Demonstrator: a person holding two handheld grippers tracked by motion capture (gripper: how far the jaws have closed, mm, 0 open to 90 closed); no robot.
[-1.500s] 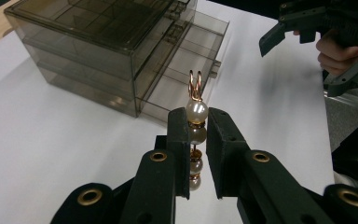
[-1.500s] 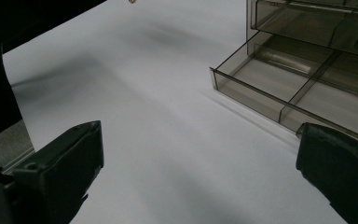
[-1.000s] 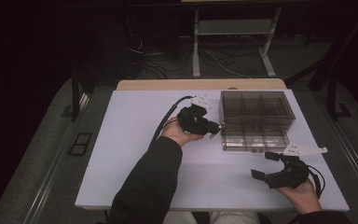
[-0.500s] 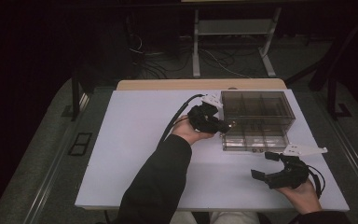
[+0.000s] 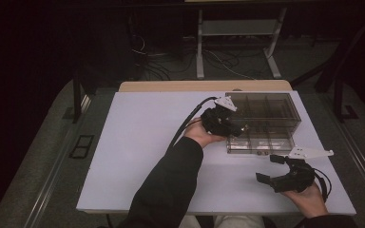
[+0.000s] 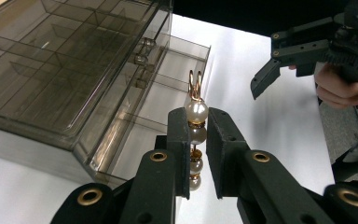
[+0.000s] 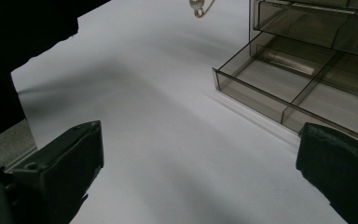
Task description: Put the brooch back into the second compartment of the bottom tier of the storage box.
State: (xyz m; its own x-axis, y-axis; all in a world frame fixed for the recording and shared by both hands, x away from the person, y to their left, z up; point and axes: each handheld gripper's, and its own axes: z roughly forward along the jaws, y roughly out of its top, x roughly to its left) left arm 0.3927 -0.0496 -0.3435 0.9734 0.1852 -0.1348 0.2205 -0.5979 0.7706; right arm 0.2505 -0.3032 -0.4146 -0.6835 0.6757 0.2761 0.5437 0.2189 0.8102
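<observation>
Presently, findings as follows.

Item in hand: a pearl-and-gold drop earring (image 6: 195,122), a string of white beads with gold spacers and a gold hook on top; its hook end also shows in the right gripper view (image 7: 198,6).

Item position: clamped upright between the jaws of my left gripper (image 6: 196,140), hook uppermost, held over the white table near the open drawer, not yet inside it.

Left tongs: closed narrow on the earring; the grip sits on the upper beads, lower beads hang free between the jaws.

Receiving place: the pulled-out bottom drawer (image 6: 165,100) of the smoky transparent plastic organiser box (image 5: 261,114); clear dividers split it into compartments, which look empty as far as I can tell.

Right tongs: my right gripper (image 5: 272,168) hangs wide open, holding nothing, just in front of the box and apart from it.

Surface: flat white tabletop (image 5: 142,142).

Step judged: carrying the earring to a drawer compartment.

Method advised: bring the jaws squarely over one compartment, clear of the dividers; lower until the bottom bead is near the floor, then open slowly so the piece lies down rather than bounces out. The right tongs could steady the box.
</observation>
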